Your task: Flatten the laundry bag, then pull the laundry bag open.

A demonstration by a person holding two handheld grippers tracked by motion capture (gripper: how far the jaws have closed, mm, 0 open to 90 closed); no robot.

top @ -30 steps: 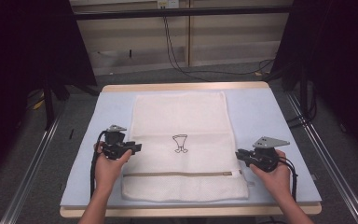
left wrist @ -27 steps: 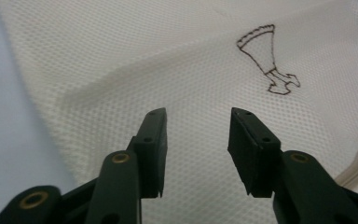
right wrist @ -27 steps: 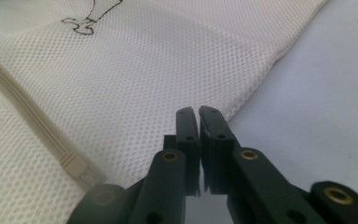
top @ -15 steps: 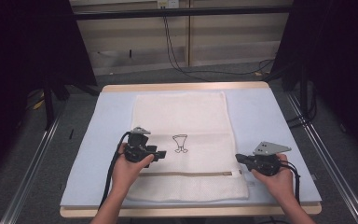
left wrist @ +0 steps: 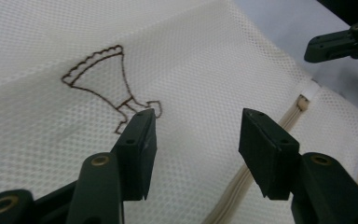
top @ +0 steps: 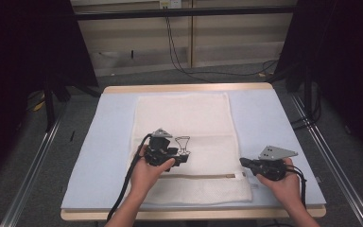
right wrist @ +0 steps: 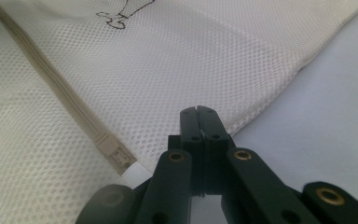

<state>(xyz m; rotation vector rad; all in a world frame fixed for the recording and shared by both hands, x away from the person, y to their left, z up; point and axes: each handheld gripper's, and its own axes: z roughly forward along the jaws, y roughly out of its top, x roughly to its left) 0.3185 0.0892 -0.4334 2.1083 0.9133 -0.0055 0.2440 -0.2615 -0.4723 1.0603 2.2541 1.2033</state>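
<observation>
Mesh bag (top: 189, 142) lies flat mid-table (top: 99, 142), long axis running away from me; zipper (top: 203, 176) runs across near my end. My left tongs (top: 182, 158) sit over the bag by the stitched motif (top: 183, 143) — jaws just been opening, abt halfway, nothing between them. Right tongs (top: 242, 162) at the zip's right end — jaws fully closed; whether they pinch mesh, can't tell.

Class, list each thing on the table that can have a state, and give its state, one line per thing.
Mesh bag: lying flat, unfolded.
Zip: closed as far as it shows.
Left hand-held gripper: jaws apart, just been opening, nothing between them.
Right hand-held gripper: jaws shut at the bag's edge; whether they pinch it is unclear.
</observation>
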